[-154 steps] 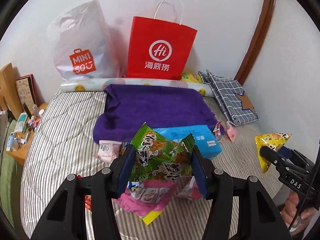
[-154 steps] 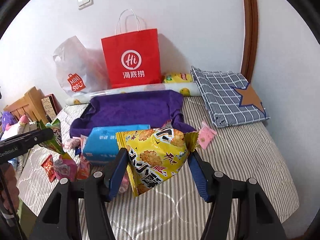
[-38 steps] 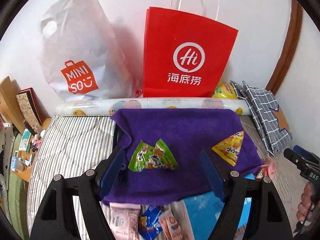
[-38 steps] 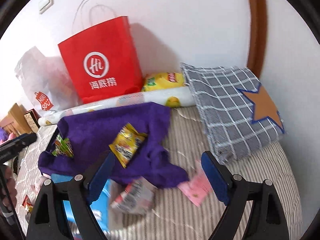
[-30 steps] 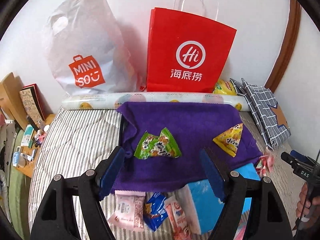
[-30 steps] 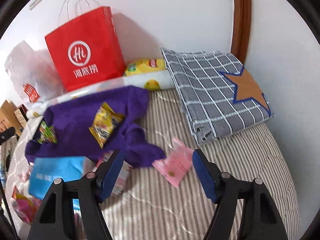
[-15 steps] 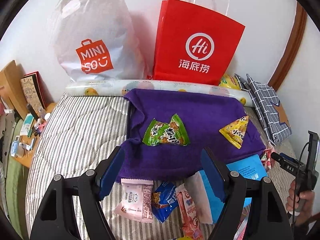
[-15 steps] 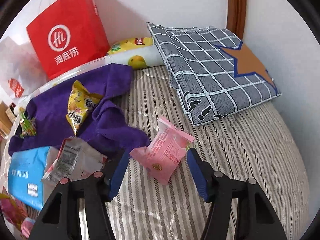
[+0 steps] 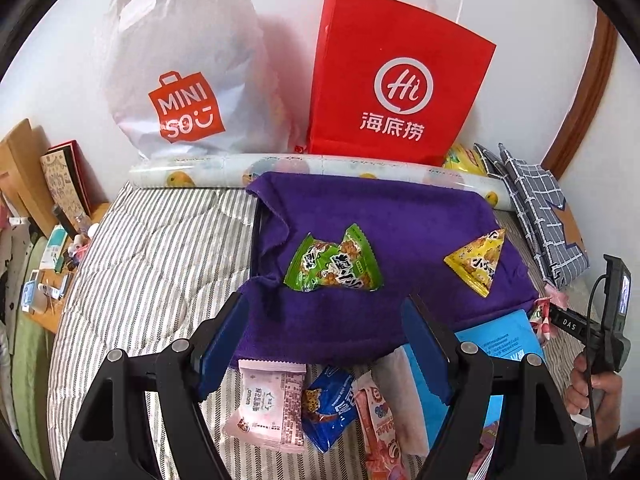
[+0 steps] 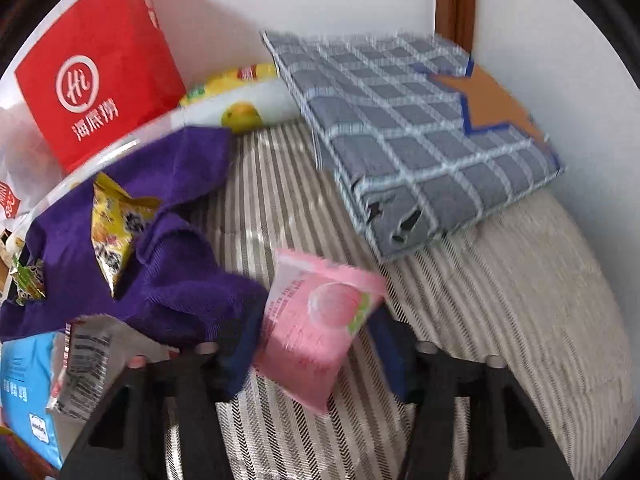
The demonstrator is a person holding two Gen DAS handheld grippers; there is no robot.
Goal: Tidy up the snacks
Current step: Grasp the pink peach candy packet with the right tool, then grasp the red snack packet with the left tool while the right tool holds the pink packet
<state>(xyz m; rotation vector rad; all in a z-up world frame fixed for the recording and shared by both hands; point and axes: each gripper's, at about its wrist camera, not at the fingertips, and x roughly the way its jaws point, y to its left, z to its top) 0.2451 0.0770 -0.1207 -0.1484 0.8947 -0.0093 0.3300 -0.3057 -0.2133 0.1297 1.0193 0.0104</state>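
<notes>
A purple towel lies on the striped bed. A green snack bag and a yellow snack bag lie on it. My left gripper is open and empty above the towel's near edge, over a pale pink packet, a blue packet and a red-pink packet. My right gripper is open, its fingers on either side of a pink peach packet on the bed. The towel and yellow bag lie to its left.
A red paper bag and a white Miniso bag stand against the wall behind a patterned roll. A folded checked cloth lies at the right. A blue pack and a silver wrapper lie nearby.
Both snack bags were let go on the towel and both grippers drew back. The left gripper pulled toward the near packets. The right gripper moved down around the pink peach packet.
</notes>
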